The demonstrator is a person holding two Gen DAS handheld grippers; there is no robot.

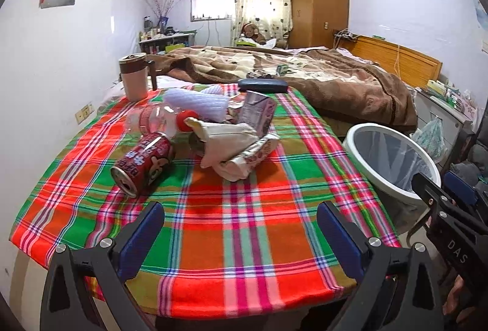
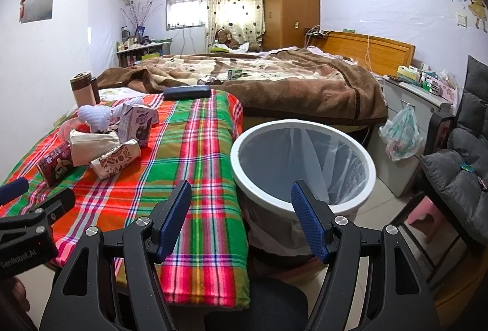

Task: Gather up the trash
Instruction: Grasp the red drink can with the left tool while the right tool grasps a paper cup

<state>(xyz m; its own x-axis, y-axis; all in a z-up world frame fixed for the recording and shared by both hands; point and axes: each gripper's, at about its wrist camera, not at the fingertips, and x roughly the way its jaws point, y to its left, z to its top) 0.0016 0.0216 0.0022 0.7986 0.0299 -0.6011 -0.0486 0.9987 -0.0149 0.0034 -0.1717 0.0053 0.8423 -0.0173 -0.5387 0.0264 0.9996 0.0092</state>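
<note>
A pile of trash lies on the plaid tablecloth [image 1: 238, 227]: a red drink can [image 1: 143, 161] on its side, a clear bottle with a red cap [image 1: 158, 120], crumpled paper wrappers [image 1: 231, 148], a purple drink carton [image 1: 257, 111] and white foam netting [image 1: 198, 102]. A white bin [image 2: 302, 166] with a clear liner stands right of the table. My left gripper [image 1: 241, 235] is open and empty, near the table's front edge, short of the can. My right gripper [image 2: 241, 218] is open and empty, over the table's right edge beside the bin. The can [image 2: 55, 166] and carton [image 2: 138, 123] also show in the right wrist view.
A brown-lidded mug [image 1: 134, 76] and a dark case [image 1: 262, 84] sit at the table's far side. A bed with a brown blanket [image 2: 274, 81] lies behind. A grey cushioned chair [image 2: 457, 166] and a cabinet with a hanging plastic bag [image 2: 401, 133] are at the right.
</note>
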